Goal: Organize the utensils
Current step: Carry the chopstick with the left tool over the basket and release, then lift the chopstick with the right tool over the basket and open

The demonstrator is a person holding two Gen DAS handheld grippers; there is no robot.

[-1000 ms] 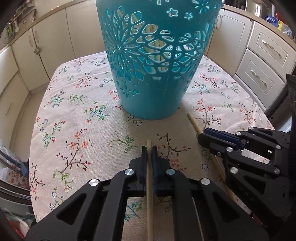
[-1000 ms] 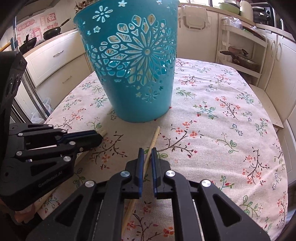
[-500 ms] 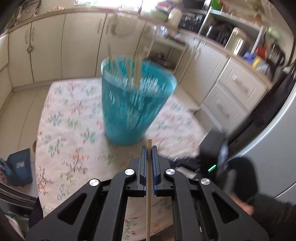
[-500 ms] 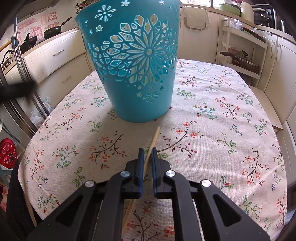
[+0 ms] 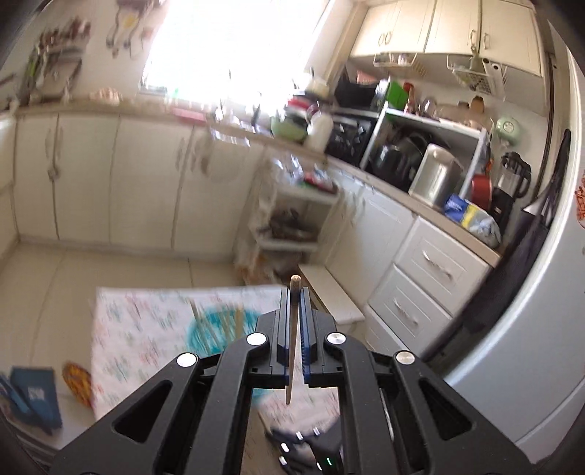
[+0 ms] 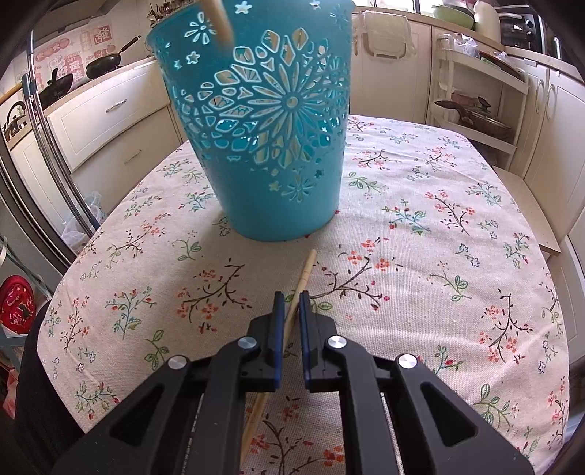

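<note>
My left gripper (image 5: 294,292) is shut on a wooden chopstick (image 5: 292,339) and holds it high above the table; the chopstick hangs between the pads. Far below, blurred, the teal cut-out basket (image 5: 219,329) holds several chopsticks. In the right wrist view the same basket (image 6: 263,120) stands on the floral tablecloth (image 6: 438,255). A second chopstick (image 6: 303,277) lies on the cloth in front of it, running between my right gripper's (image 6: 289,297) fingers, which stand slightly apart around it. A blurred chopstick end (image 6: 219,18) shows at the basket's rim.
White kitchen cabinets and a cluttered counter (image 5: 420,175) surround the table. A fridge (image 5: 530,292) stands at the right of the left wrist view. A shelf rack with a pan (image 6: 475,117) stands behind the table. A red patterned item (image 6: 16,307) sits at the left.
My left gripper has lifted the chopstick well above the table and over the basket. The right gripper has stayed in place around the lying chopstick.
</note>
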